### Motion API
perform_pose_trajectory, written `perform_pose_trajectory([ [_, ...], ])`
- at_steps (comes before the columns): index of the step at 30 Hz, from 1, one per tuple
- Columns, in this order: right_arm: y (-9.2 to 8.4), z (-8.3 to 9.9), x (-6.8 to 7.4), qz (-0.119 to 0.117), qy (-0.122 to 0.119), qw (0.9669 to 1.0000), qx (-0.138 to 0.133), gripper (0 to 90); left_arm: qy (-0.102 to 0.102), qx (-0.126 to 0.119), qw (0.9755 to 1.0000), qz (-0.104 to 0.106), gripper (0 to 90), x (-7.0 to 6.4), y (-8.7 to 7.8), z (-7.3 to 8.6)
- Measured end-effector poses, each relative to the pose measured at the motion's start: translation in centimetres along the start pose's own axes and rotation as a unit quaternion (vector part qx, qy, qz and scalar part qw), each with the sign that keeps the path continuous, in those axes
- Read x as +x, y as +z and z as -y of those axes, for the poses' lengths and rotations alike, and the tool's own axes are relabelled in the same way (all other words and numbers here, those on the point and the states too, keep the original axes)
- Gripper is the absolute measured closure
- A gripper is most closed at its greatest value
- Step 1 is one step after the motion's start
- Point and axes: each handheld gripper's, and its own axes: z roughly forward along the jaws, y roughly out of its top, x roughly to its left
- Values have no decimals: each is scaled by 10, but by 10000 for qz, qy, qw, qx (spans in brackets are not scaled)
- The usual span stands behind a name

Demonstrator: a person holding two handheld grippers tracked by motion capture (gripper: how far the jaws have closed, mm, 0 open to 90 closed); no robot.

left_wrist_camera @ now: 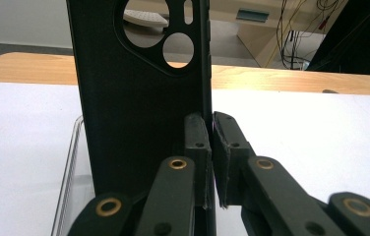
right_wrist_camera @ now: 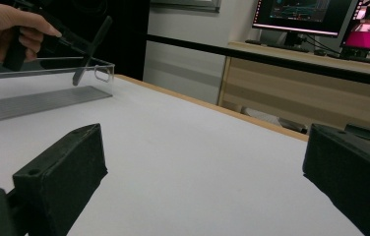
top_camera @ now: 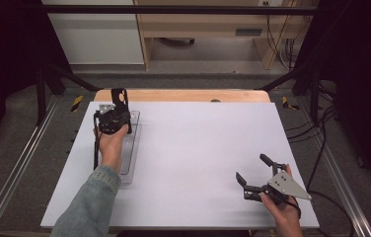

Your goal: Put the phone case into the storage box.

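Note:
A black phone case (top_camera: 120, 97) with round camera holes stands upright, pinched at its right edge by my left gripper (top_camera: 120, 111), which is shut on it. In the left gripper view the case (left_wrist_camera: 134, 98) rises left of the closed pads (left_wrist_camera: 197, 135). It hangs above the far end of a clear plastic tray (top_camera: 133, 148). The right gripper view shows the case (right_wrist_camera: 92, 49) tilted over that tray (right_wrist_camera: 40, 93). My right gripper (top_camera: 250, 167) rests low near the front right of the white board (top_camera: 198, 143), open, with nothing between its pads (right_wrist_camera: 82, 157).
A wooden tabletop (top_camera: 183, 95) shows beyond the white board. A light wooden desk (top_camera: 208, 29) and cables (top_camera: 287, 49) stand farther back. Metal frame rails (top_camera: 20, 163) run along both sides. Monitors (right_wrist_camera: 306, 14) sit on a desk in the right gripper view.

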Motion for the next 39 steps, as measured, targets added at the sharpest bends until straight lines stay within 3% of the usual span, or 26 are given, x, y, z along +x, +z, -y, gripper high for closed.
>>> perform_pose_trajectory([
  [15, 0, 0, 0, -6, 2, 10000, 4, 29, 152, 109, 9998, 12, 858, 0, 1, 1],
  [39, 2, 1, 1, -46, -21, 10000, 55, 29, 203, 228, 9995, 95, 863, 2, 3, 3],
])
